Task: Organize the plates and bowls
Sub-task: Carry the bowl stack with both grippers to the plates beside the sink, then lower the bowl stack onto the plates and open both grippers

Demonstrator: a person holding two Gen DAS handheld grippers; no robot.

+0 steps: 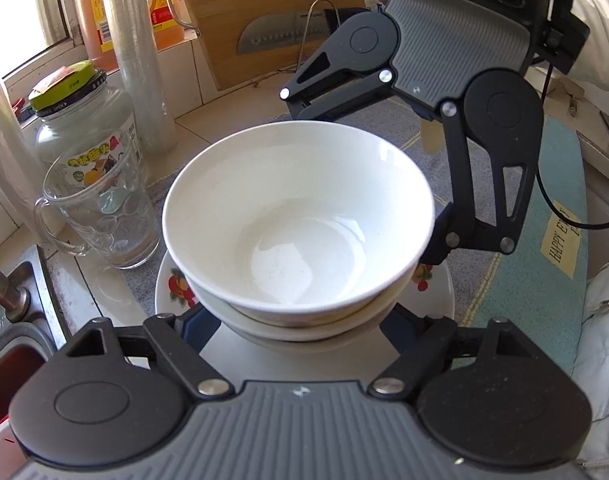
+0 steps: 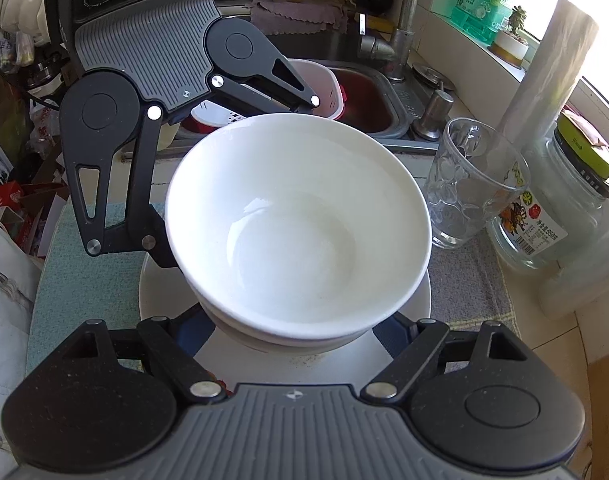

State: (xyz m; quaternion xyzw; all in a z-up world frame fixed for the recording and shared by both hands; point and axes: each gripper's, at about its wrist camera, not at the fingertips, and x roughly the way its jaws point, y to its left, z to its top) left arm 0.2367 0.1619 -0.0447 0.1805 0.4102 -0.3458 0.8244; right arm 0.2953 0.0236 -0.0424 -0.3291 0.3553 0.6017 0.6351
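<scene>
A white bowl (image 1: 300,216) is nested in a second white bowl (image 1: 304,326), and the stack stands on a white plate with fruit prints (image 1: 432,288). The bowl (image 2: 300,220) and plate (image 2: 160,300) also show in the right wrist view. My left gripper (image 1: 300,320) has its jaws spread wide on either side of the lower bowls, fingertips hidden under them. My right gripper (image 2: 300,320) reaches in from the opposite side, jaws equally wide around the stack. Each gripper shows in the other's view, the right one (image 1: 364,184) and the left one (image 2: 240,184). Whether the fingers touch the bowls is hidden.
A glass mug (image 1: 104,208) and a green-lidded jar (image 1: 84,120) stand close beside the stack. A roll of film (image 1: 140,52), an orange bottle (image 1: 160,0), a cutting board (image 1: 272,16) with a knife (image 1: 280,36) stand behind. The sink (image 2: 368,100) lies beyond. A cloth mat (image 1: 544,208) covers the counter.
</scene>
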